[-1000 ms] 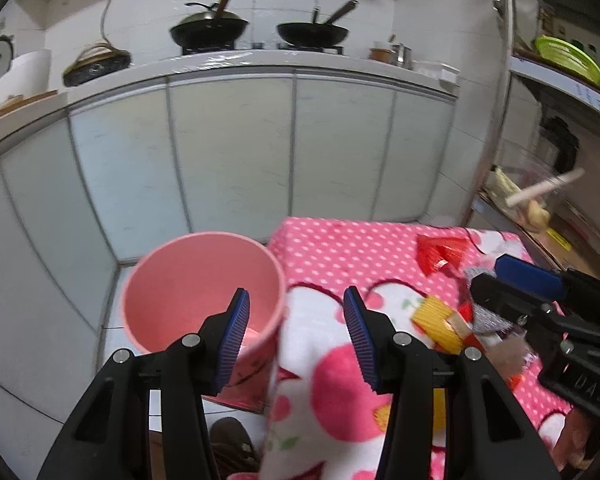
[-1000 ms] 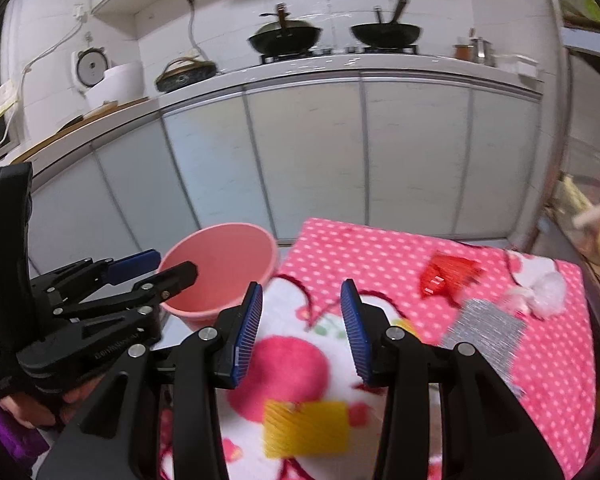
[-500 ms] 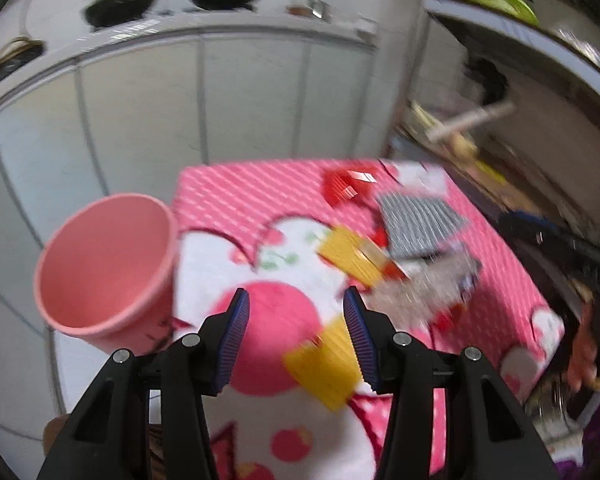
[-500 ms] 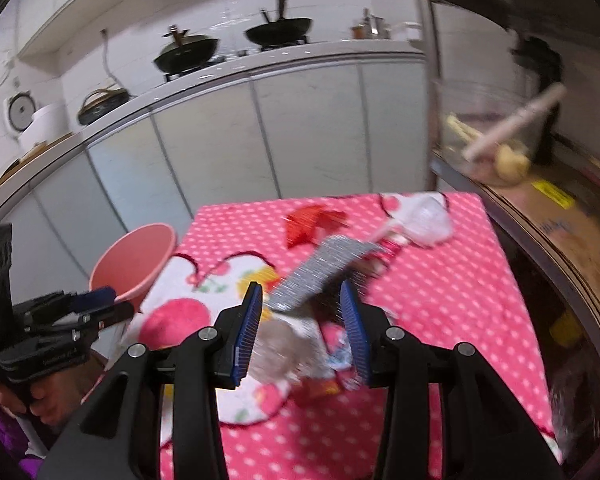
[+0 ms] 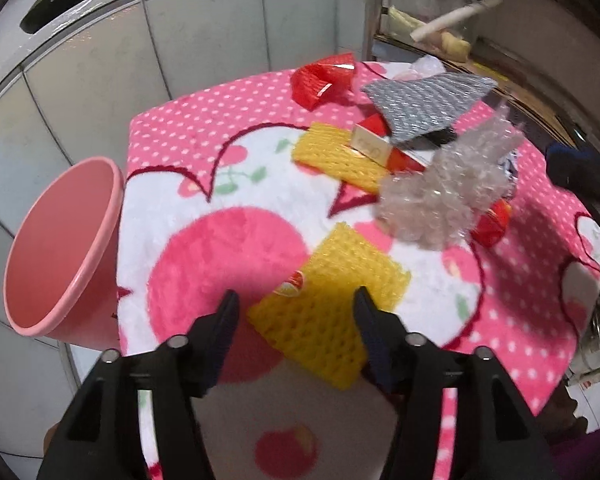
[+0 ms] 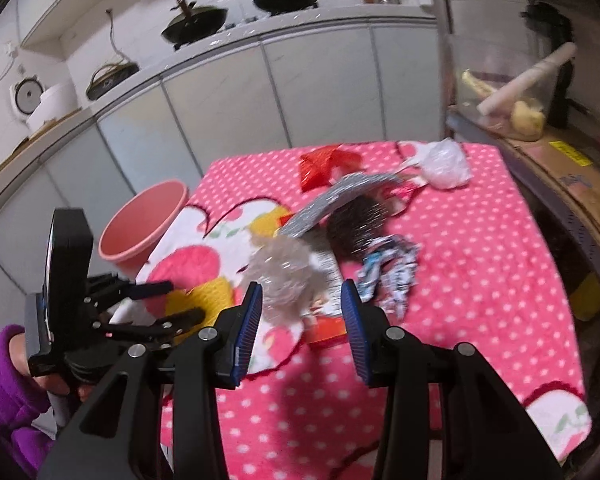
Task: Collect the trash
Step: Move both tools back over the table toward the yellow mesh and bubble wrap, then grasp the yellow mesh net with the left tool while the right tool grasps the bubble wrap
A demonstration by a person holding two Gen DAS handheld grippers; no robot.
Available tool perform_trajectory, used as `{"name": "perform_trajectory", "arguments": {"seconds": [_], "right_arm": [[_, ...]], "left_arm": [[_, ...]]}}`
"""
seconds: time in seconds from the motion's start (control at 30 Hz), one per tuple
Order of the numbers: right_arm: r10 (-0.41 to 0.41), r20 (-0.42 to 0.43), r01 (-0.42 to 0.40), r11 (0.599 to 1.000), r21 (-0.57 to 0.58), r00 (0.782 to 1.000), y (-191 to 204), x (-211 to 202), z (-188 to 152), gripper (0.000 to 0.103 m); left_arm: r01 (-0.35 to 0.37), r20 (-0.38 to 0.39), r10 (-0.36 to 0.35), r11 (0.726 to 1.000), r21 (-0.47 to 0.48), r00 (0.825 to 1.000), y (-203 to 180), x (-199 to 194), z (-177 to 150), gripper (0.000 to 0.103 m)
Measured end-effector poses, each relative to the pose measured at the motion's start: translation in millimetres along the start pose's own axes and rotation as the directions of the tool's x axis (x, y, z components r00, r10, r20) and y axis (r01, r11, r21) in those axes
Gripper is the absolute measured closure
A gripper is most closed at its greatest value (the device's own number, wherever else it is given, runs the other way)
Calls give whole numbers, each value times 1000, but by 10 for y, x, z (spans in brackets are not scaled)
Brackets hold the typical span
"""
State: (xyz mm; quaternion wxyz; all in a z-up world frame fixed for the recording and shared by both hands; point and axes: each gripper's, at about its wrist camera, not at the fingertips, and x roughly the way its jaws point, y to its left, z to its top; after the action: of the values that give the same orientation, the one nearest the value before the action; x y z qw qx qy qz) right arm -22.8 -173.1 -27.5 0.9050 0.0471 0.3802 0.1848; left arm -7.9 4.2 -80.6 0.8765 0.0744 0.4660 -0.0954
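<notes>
Left wrist view had the left gripper (image 5: 296, 312) spread wide, nothing held, right over the near yellow foam net (image 5: 328, 304). Net lay flat on the pink dotted blanket (image 5: 204, 120), its near end already between the two fingers; long axis ran diagonally, from close in at the left out toward the far right, so roughly along the fingers rather than across them. Looked like a short drop and a squeeze would catch it across the narrow side. Pink bin (image 5: 60, 248) stood just off the blanket's left edge, on the left gripper's side, mouth tilted toward the camera and apparently empty. Right gripper (image 6: 300, 304) was also spread and empty, hovering at the crumpled clear bubble wrap (image 6: 284, 276), which sat just ahead between its fingers. Second yellow net (image 5: 336, 156), red wrapper (image 5: 324, 80), silver sheet (image 5: 424, 104) and white plastic bag (image 6: 444, 164) lay farther out on the blanket, all uncollected. My read: left hand was nearer both net and bin, so that pick should go first. Image was motion-blurred.
</notes>
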Motion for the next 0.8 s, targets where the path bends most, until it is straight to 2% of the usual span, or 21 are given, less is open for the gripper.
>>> {"name": "perform_trajectory", "arguments": {"seconds": [0.13,0.27,0.4,0.67,0.73,0.8], "right_arm": [[13,-34,-13,1000,-6,999,78,158,4,61],[7,-47,-7,1000,-7,999,112,284,20,61],[1,-44,-2,1000,-17,999,151,377,28,61],[4,-19,-4,1000,-27,1000,188,429,1,62],[8,-14,-8,1000,-23,1000,179,415,-6,70],[10,-9,-10,1000,-20,1000,175,392,-11,72]], "left_arm": [[37,3,-37,999,-37,999,107,24,-21,37],[124,17,-124,991,-53,992,136,-22,-74,63],[129,46,-127,991,-34,991,90,-118,-101,94],[134,106,-126,989,-69,986,125,-326,-112,95],[138,123,-128,988,-74,984,142,-384,-103,95],[138,142,-126,987,-80,982,155,-460,-94,95]]}}
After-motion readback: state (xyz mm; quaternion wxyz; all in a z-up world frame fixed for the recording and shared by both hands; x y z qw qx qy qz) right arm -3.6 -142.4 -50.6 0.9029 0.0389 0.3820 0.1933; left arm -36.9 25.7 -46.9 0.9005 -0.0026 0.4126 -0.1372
